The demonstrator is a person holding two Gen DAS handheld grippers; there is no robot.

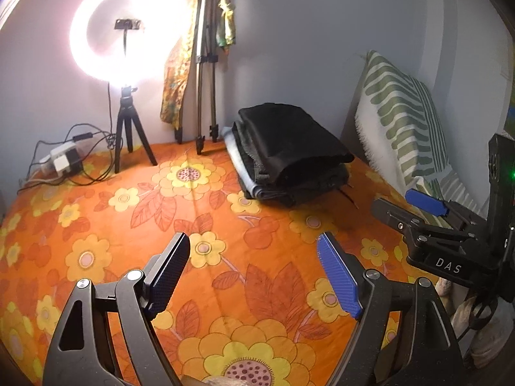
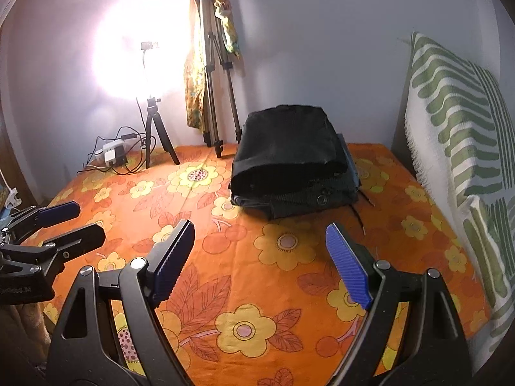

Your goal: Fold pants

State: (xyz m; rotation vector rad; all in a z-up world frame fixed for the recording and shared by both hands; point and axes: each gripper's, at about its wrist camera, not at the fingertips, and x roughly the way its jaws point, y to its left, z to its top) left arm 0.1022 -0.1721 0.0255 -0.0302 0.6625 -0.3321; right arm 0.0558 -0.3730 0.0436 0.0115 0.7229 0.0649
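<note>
A stack of folded dark trousers point(image 1: 289, 151), black cloth on top with grey and pale blue layers beneath, lies at the far side of the bed on an orange bedsheet printed with yellow flowers point(image 1: 225, 225). From the right wrist view the same stack point(image 2: 289, 160) sits straight ahead, a metal button showing on its near edge and two thin dark drawstrings trailing out to its right.

The left gripper point(image 1: 254, 273) hangs over bare sheet well short of the stack, its blue-padded jaws spread wide with nothing between them. The right gripper point(image 2: 260, 263) is likewise spread and empty, near the stack but not touching it (each gripper also shows at the edge of the other's view).

Against the far wall stand a glowing white ring light on a small black tripod point(image 1: 125, 41) and a taller silver tripod draped with a yellow patterned cloth point(image 1: 206, 64). A white power strip with tangled black cables point(image 1: 61, 160) lies far left. A white cushion with green stripes point(image 1: 399, 122) leans at the right.
</note>
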